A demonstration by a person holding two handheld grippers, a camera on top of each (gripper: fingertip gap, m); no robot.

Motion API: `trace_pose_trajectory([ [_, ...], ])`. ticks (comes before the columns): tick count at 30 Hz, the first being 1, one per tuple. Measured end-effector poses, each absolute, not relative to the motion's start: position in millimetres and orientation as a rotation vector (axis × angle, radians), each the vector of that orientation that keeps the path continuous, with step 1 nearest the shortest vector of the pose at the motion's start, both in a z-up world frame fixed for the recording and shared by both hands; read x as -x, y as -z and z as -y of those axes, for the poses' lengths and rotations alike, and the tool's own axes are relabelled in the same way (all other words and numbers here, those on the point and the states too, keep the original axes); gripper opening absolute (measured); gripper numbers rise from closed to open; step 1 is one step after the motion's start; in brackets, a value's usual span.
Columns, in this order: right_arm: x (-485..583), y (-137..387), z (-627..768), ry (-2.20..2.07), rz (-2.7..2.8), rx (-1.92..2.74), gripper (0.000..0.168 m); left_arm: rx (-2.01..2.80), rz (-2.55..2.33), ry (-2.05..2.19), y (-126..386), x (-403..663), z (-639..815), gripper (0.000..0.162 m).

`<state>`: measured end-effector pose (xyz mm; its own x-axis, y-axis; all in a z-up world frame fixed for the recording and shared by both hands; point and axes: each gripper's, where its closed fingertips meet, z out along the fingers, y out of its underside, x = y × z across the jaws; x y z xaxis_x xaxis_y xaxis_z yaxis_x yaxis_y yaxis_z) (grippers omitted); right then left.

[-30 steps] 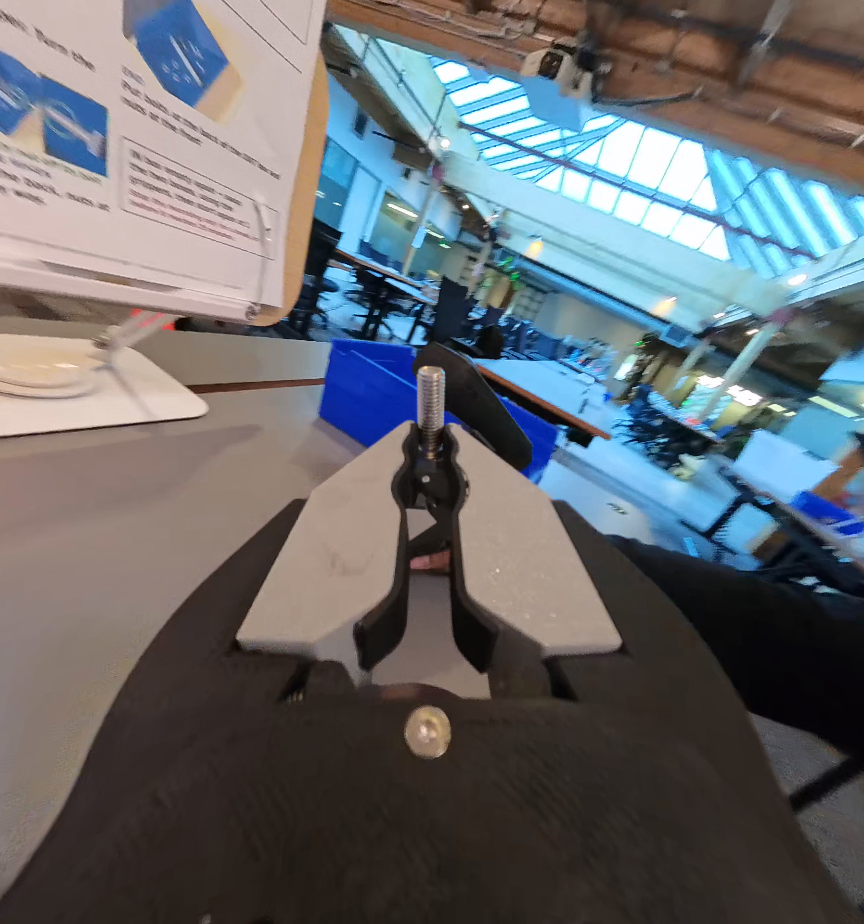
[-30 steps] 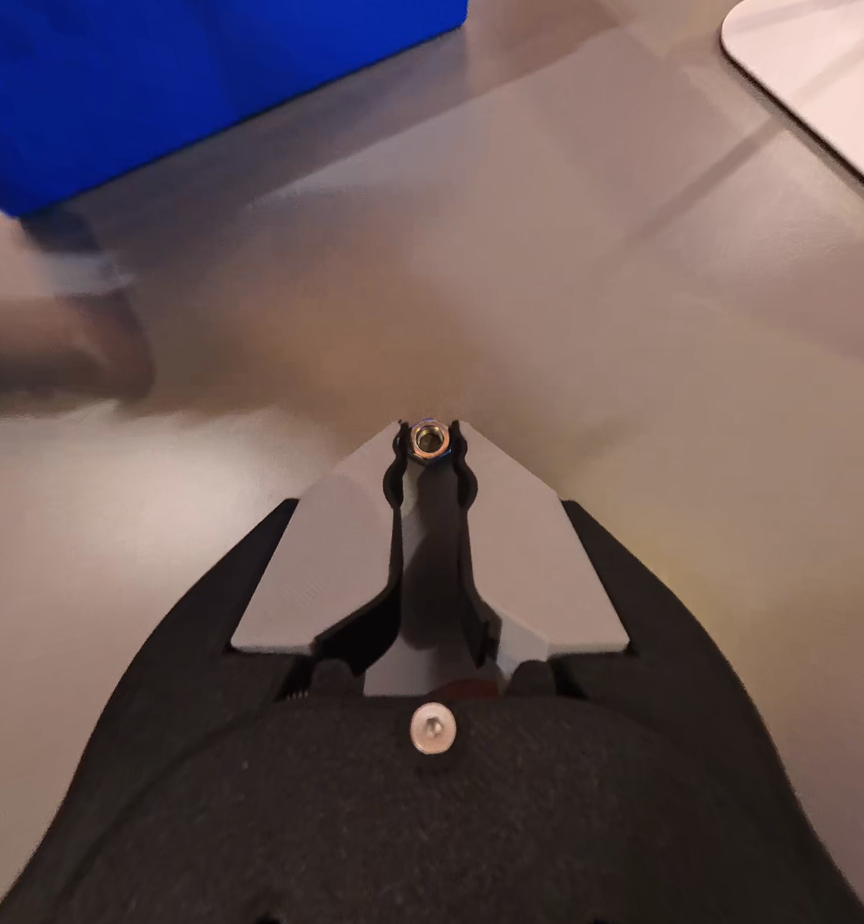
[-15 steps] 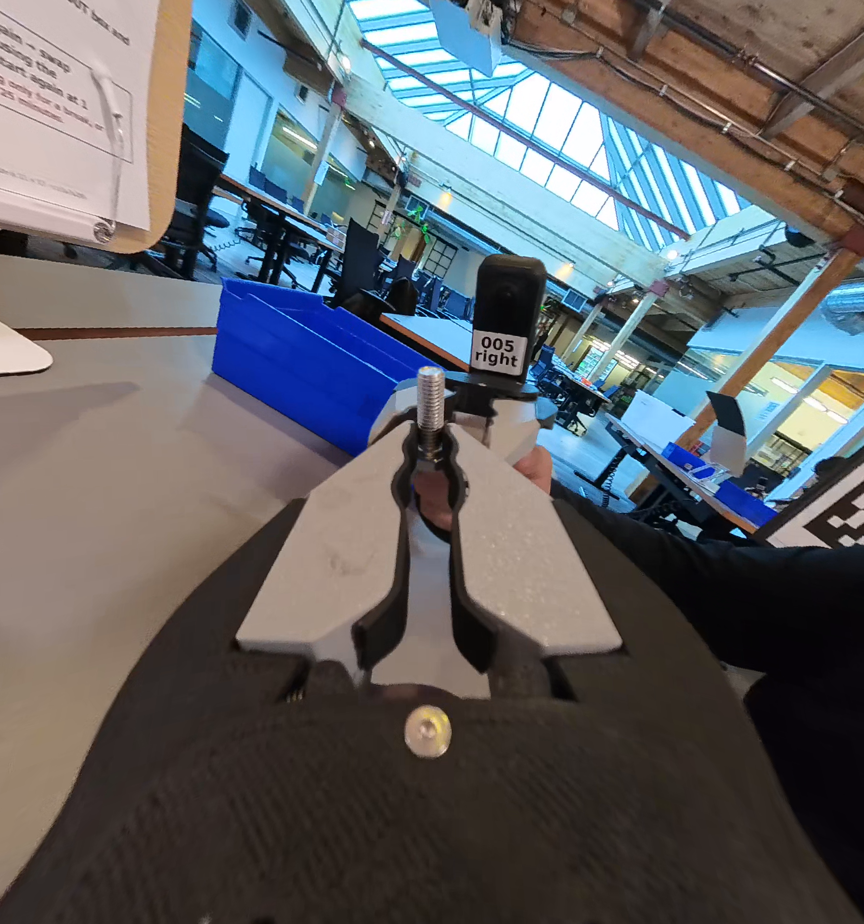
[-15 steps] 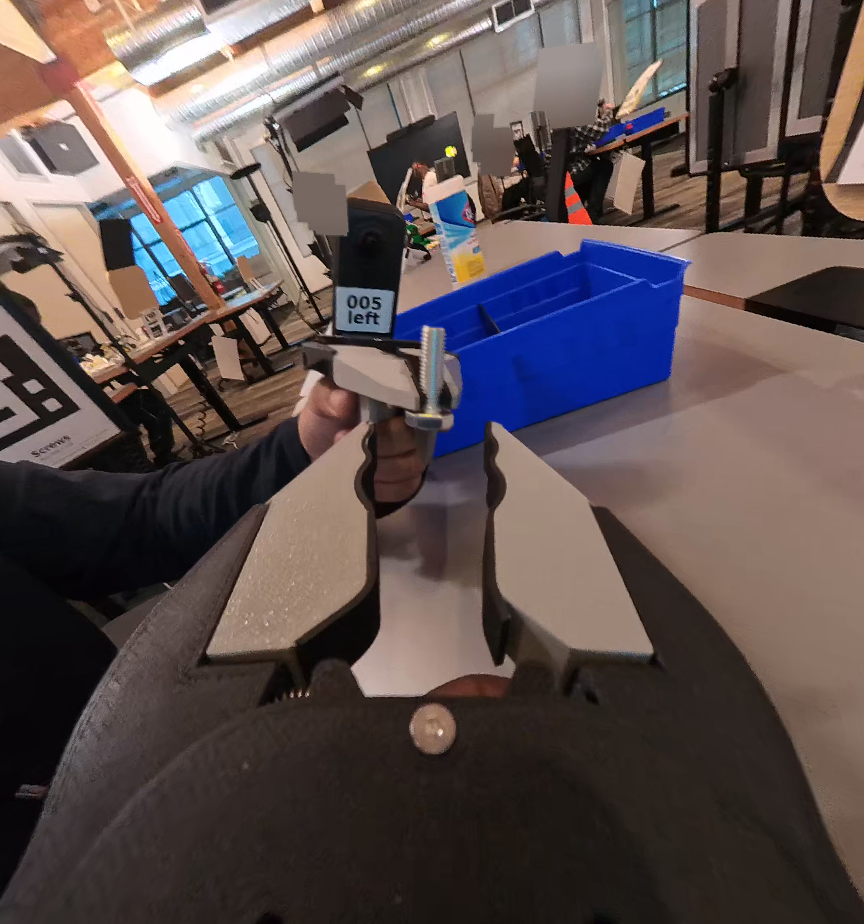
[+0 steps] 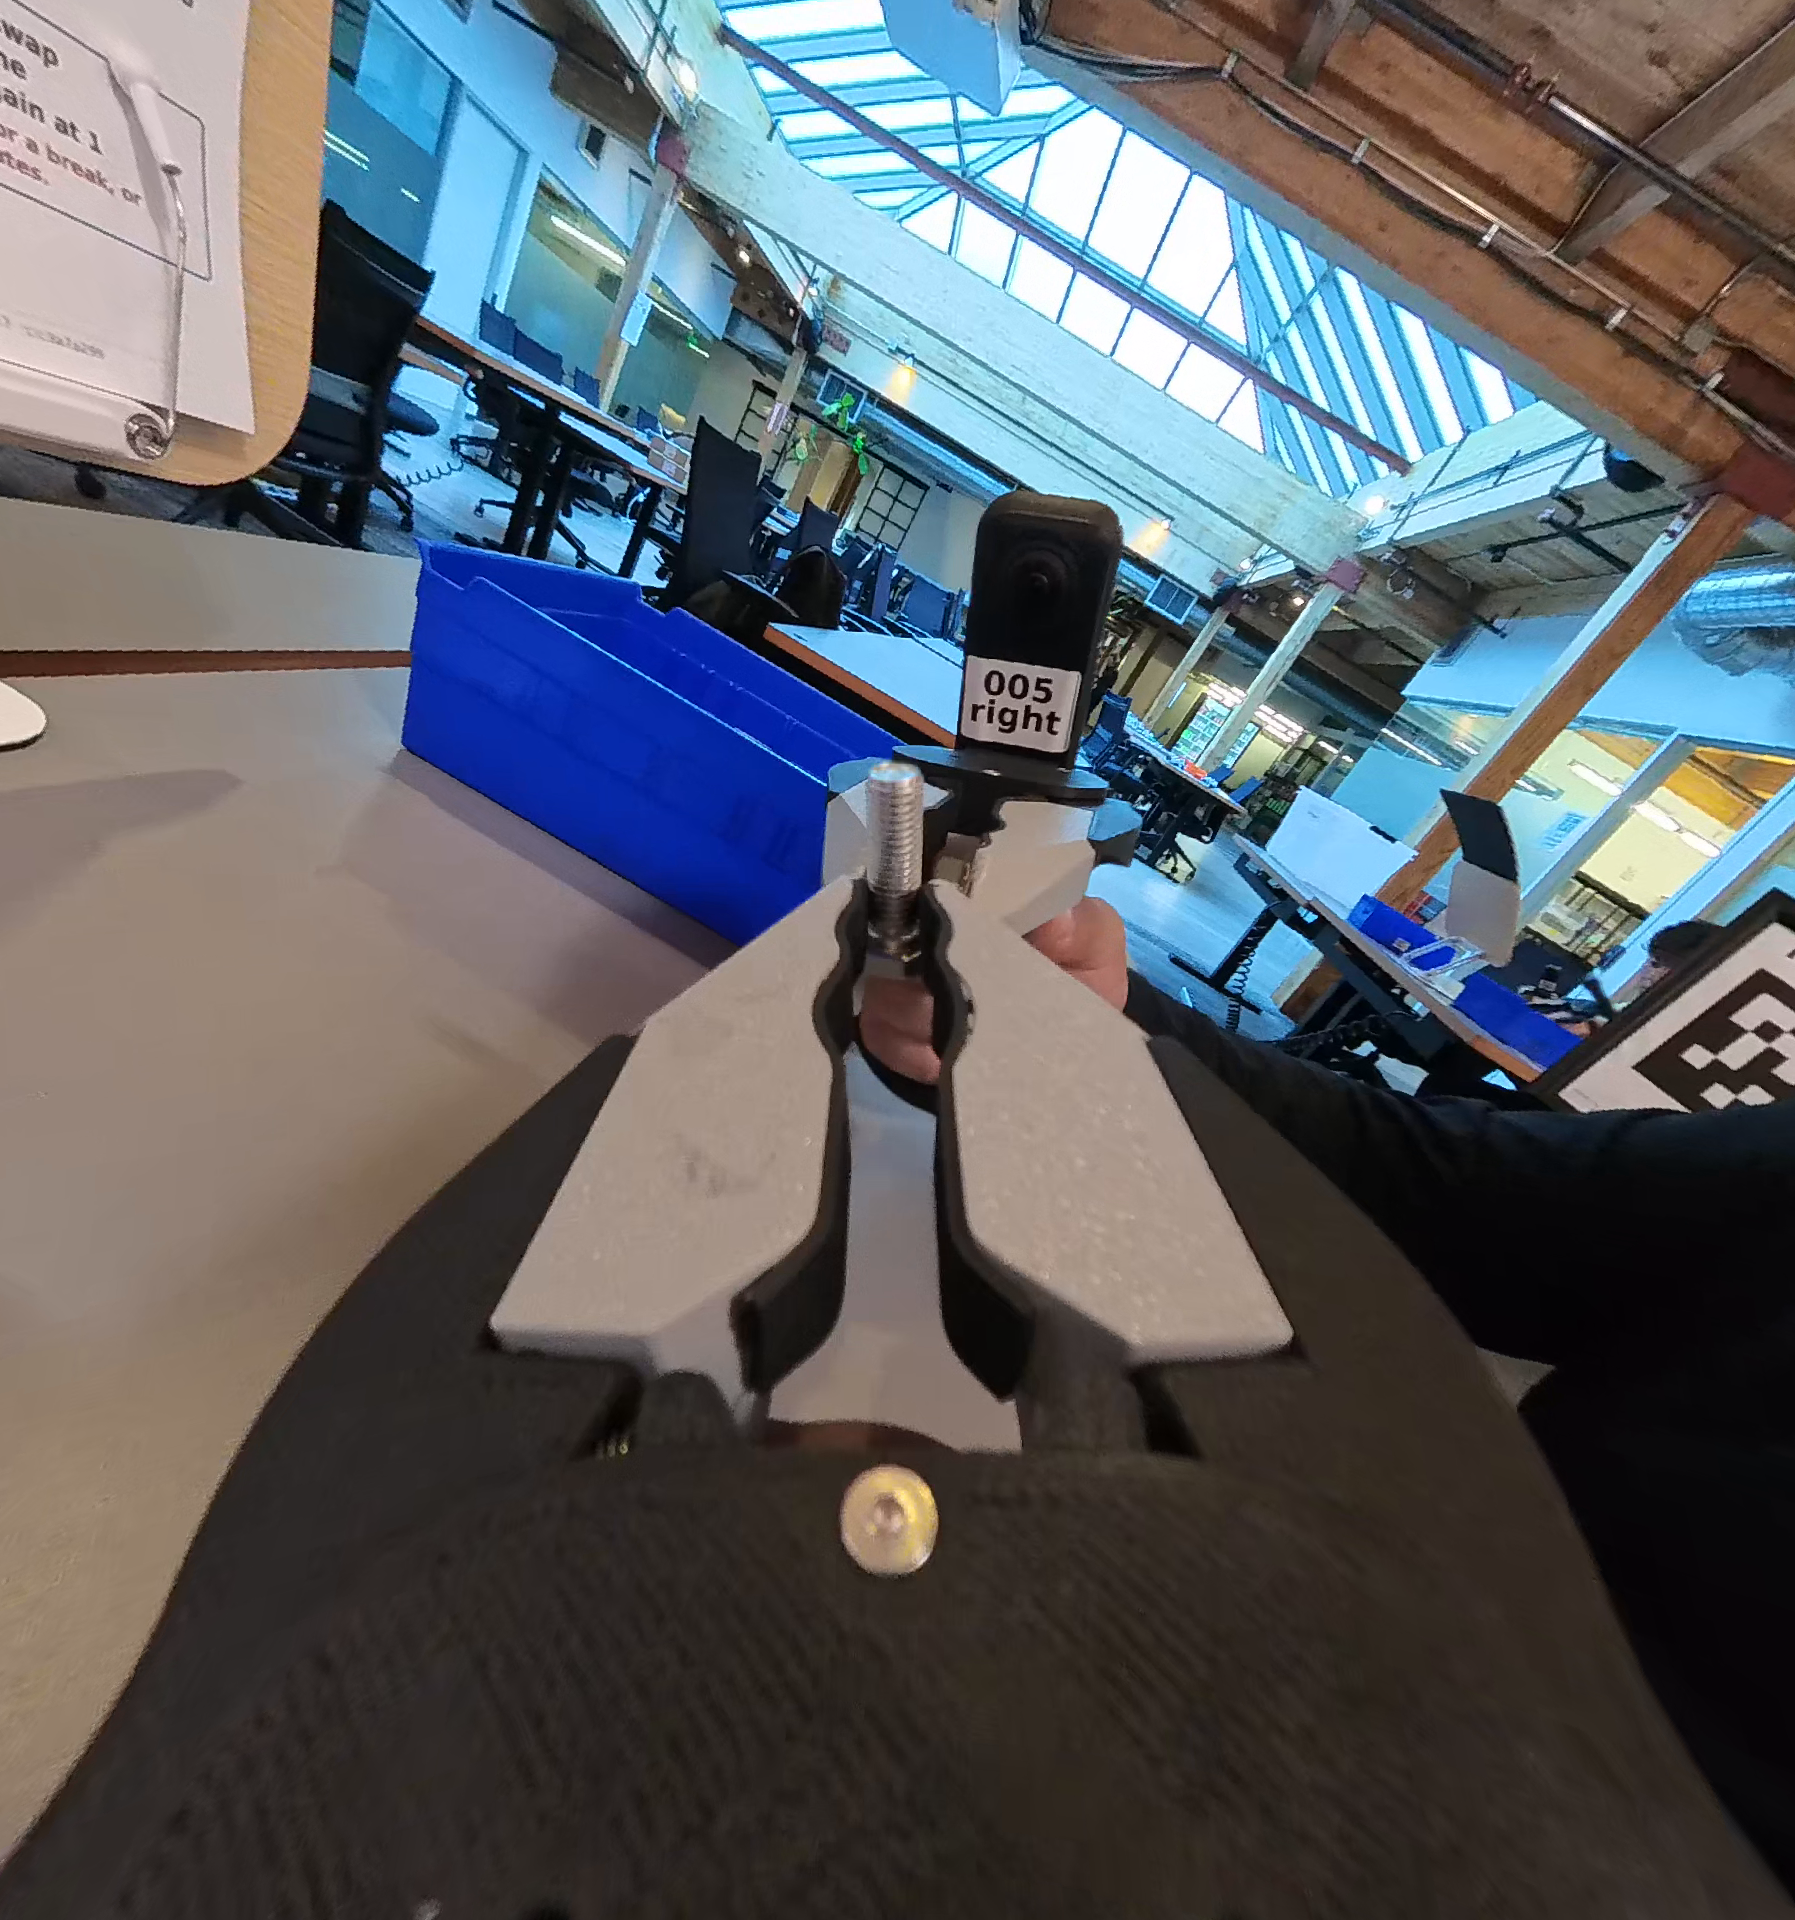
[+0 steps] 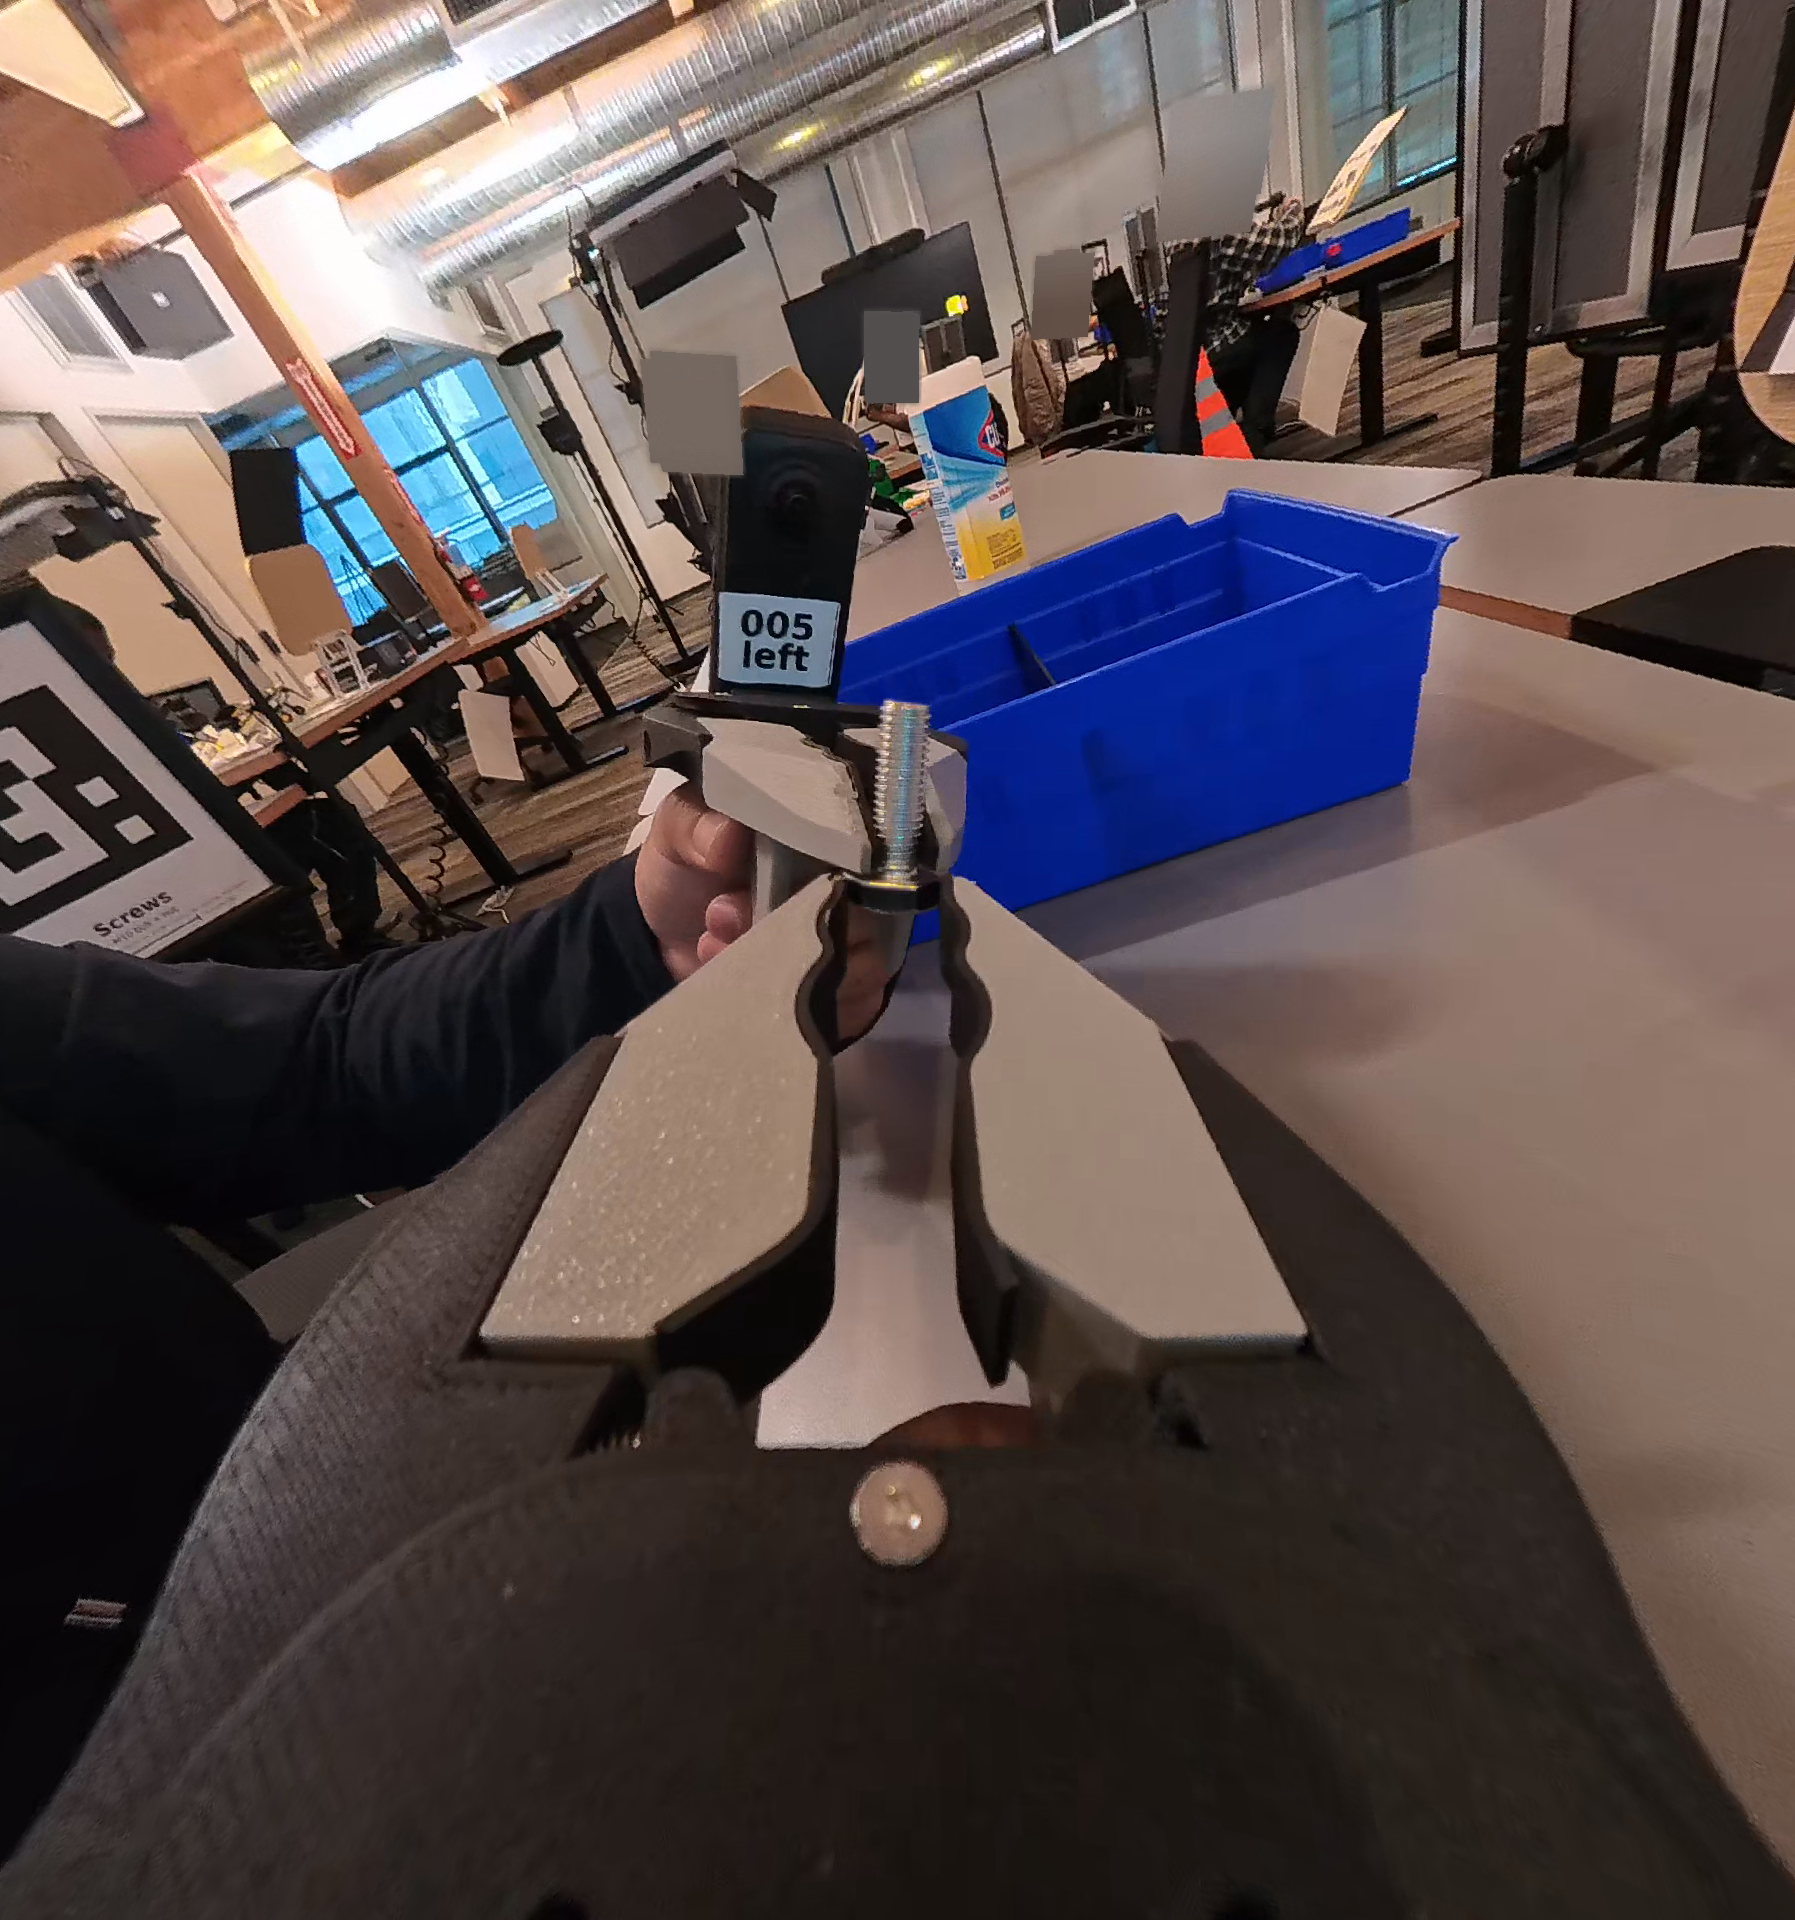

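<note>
My left gripper (image 5: 893, 914) is shut on a silver bolt (image 5: 893, 831) and holds it upright, threaded end up, above the grey table (image 5: 197, 1039). My right gripper (image 6: 891, 904) faces it tip to tip. Its jaws sit close on a hex piece (image 6: 885, 894) at the bolt's (image 6: 903, 779) lower end. I cannot tell whether that piece is the bolt's head or a nut. The left gripper (image 6: 888, 831), with its black camera, shows in the right wrist view. The right gripper (image 5: 976, 873) shows just beyond the bolt in the left wrist view. A hand holds each.
A blue divided bin (image 6: 1184, 707) stands on the table (image 6: 1444, 1039) behind the grippers and also shows in the left wrist view (image 5: 602, 748). A white wipes canister (image 6: 971, 488) stands behind it. A board with a paper sheet (image 5: 93, 208) is at far left. A framed code sign (image 6: 41, 779) stands off the table. The tips of both grippers are at nearly the same place.
A second ago my right gripper pointed down at the table, shut on a small nut. It swung up to face the left gripper with jaws wide, then narrowed them. The left gripper kept the bolt.
</note>
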<state>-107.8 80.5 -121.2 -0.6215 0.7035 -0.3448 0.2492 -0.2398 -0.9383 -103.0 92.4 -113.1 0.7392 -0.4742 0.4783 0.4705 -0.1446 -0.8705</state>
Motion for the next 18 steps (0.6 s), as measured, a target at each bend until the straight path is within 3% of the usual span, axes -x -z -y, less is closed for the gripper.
trace_pose_trajectory([
  [9,104.6,119.3,-78.7,-2.001,1.685,1.138,0.013,1.502,-0.051,0.745,110.9,100.2,-92.3,0.007],
  [18,103.1,126.7,-81.5,-1.800,1.784,1.111,0.013,1.542,-0.054,0.746,118.7,98.4,-94.6,0.008],
])
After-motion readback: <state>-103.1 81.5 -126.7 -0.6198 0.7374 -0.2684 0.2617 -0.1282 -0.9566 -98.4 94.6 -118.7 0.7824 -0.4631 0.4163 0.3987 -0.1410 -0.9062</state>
